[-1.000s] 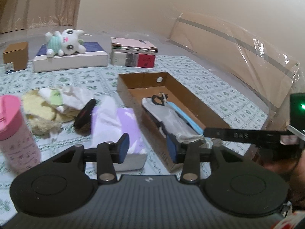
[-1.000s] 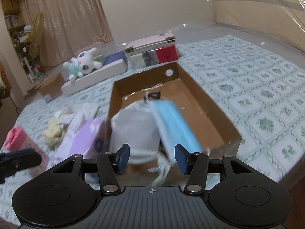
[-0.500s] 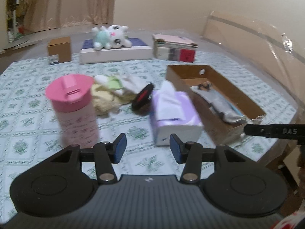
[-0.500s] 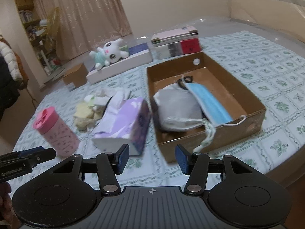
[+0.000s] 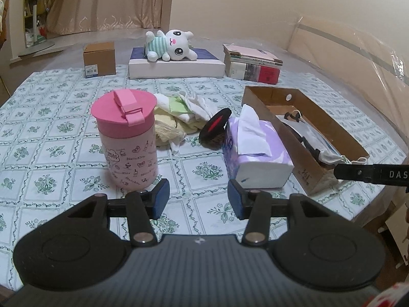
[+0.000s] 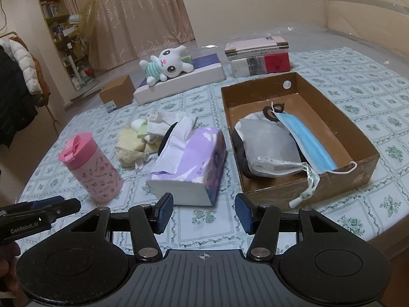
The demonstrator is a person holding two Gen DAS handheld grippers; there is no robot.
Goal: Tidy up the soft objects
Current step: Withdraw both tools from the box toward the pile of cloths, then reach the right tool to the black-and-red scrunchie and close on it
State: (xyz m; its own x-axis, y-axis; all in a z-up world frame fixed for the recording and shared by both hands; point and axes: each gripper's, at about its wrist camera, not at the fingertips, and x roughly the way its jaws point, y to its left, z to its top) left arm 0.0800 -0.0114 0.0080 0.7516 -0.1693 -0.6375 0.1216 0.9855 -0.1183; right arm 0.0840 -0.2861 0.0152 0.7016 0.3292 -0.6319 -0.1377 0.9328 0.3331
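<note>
A tablecloth (image 5: 64, 153) of pale squares with green leaf sprigs covers the whole surface, and past its far edge stand a beige wall and long tan curtains (image 6: 143, 18), with a cluttered bookshelf (image 6: 56, 18) and hanging coats (image 6: 15, 81) off to the left in the right wrist view. The left gripper (image 5: 198, 198) hovers above the near edge with its blue pads spread wide and nothing between them; a pink lidded cup (image 5: 127, 138) stands just ahead of its left finger and a purple tissue box (image 5: 255, 151) just ahead of its right finger. The right gripper (image 6: 204, 213) is likewise spread apart and empty, the tissue box straight beyond its left finger. Ahead of its right finger sits the open cardboard box (image 6: 363, 140), holding a grey pouch (image 6: 268, 143) and a blue face mask (image 6: 306, 140). The heap of soft cloths (image 6: 138, 138) lies on the tablecloth beyond the tissue box, between it and the cup. Farther off, a plush bunny (image 5: 170, 44) lies on a flat white box (image 5: 176, 67), flanked by a small brown carton (image 5: 99, 60) and a stack of books (image 5: 253, 64).
</note>
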